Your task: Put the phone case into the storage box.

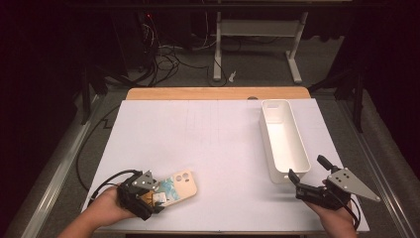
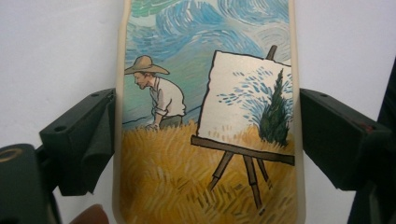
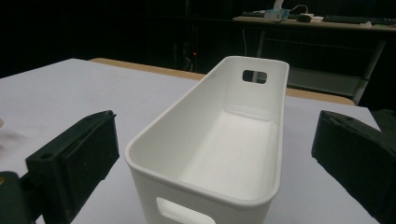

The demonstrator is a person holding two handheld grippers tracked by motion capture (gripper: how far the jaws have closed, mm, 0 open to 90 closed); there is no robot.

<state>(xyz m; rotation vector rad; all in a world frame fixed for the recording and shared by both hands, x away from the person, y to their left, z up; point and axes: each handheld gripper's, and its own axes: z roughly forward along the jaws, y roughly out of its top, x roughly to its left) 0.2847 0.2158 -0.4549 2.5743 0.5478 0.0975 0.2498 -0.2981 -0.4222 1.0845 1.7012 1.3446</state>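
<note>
A phone case (image 1: 181, 185) printed with a painter in a straw hat at an easel lies flat near the table's front left edge. My left gripper (image 1: 156, 196) is shut on its lower end. In the left gripper view the case (image 2: 205, 116) fills the gap between the two black jaws of the gripper (image 2: 208, 135), and both pads press on its cream side edges. At the front right, my right gripper (image 1: 306, 171) stands open, level with the near end of a long white bin (image 1: 282, 144). That bin (image 3: 205, 88) is empty, and the gripper's (image 3: 210, 158) jaws stand wide of its walls.
A white sheet (image 1: 198, 134) covers the table, with a wooden strip (image 1: 218, 93) at its far edge. The bin runs lengthwise away from me on the right side. Cables and desk legs (image 1: 217, 49) lie on the floor beyond the table.
</note>
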